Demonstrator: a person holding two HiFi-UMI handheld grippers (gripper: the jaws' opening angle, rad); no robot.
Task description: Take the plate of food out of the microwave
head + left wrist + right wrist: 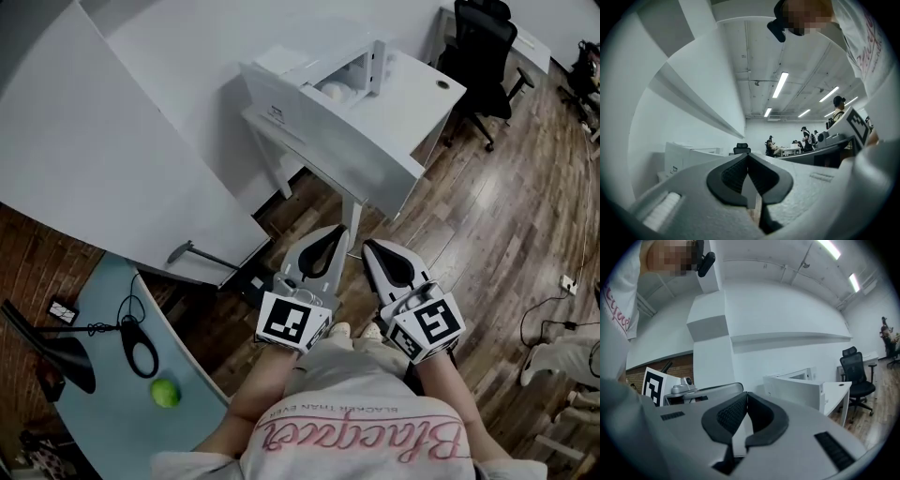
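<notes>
The plate of food (334,91) seems to be the pale shape inside the white microwave (286,98) on the tabletop (417,89), well apart from both grippers. The left gripper (338,231) and right gripper (368,247) have their fingers closed on nothing. A one-sided grip could tip the plate. The open door (377,66) narrows the reach, and an office chair (483,56) stands beyond.

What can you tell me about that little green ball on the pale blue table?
The green ball is small, round and bright lime; whether fruit or toy I cannot tell. It rests on the pale blue table, close to its curved edge, at the person's left. Nothing else touches it; a black desk lamp stands apart from it, farther along the table.
</notes>
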